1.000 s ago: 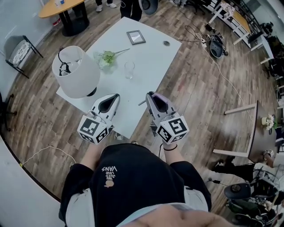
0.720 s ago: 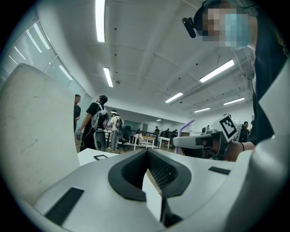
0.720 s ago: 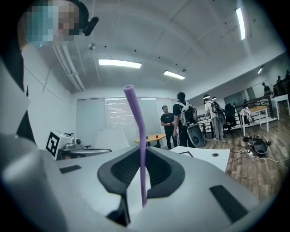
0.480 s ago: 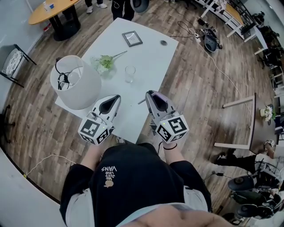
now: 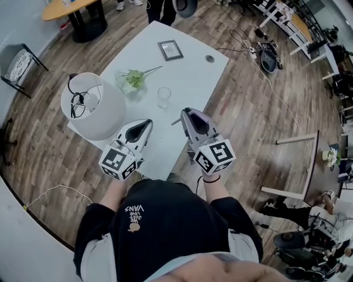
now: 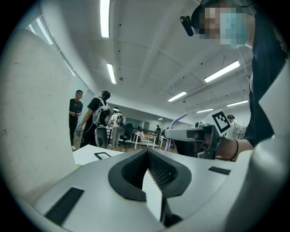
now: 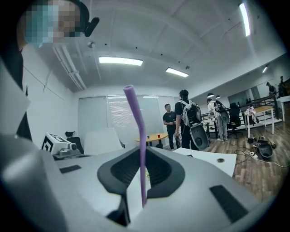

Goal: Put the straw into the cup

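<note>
Right tool (image 5: 186,113) is closed on the purple straw (image 7: 137,122), which stands upright between its jaws. Left tool (image 5: 148,123) has its jaws together and grips nothing. The clear cup (image 5: 163,97) stands on the white worktop (image 5: 193,77) beyond both tools, apart from the straw.

Wood-plank floor (image 5: 248,126), white table (image 5: 190,82), round orange table (image 5: 60,10) far off, strip lights (image 7: 120,60) overhead.

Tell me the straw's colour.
Purple; the straw shows best in the right gripper view.
</note>
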